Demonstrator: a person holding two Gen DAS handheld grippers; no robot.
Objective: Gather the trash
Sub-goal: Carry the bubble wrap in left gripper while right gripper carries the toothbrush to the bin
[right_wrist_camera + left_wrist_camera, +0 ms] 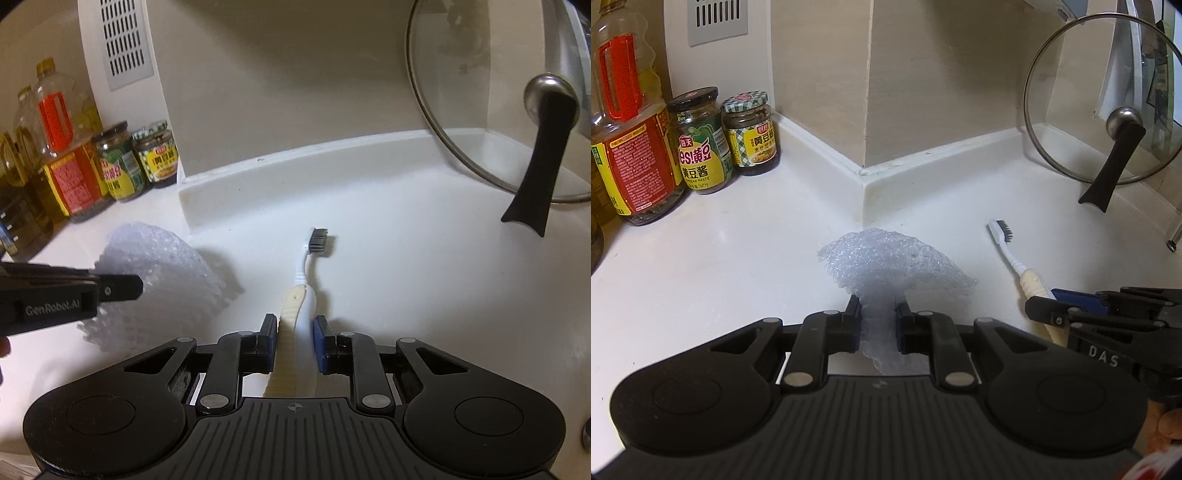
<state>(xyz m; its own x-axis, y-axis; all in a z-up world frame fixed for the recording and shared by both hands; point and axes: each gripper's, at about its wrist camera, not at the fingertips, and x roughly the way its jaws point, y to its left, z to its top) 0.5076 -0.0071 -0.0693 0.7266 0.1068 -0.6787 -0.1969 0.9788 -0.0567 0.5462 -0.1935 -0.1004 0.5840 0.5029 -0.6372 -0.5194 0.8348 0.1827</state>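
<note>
My left gripper (878, 314) is shut on a crumpled sheet of clear bubble wrap (894, 266), which fans out ahead of the fingers over the white counter (720, 258). The bubble wrap also shows in the right wrist view (166, 273), with the left gripper's finger (114, 286) in front of it. My right gripper (294, 328) has its jaws around the cream and white handle of a used toothbrush (301, 295), which lies on the counter with its dark bristles pointing away. A small gap shows on the right side. The toothbrush also shows in the left wrist view (1008, 243).
A glass pot lid (1100, 107) with a black handle leans on the wall at the right. An oil bottle (631, 147) and two sauce jars (701, 144) stand at the back left. A wall corner (866, 177) juts out onto the counter behind the bubble wrap.
</note>
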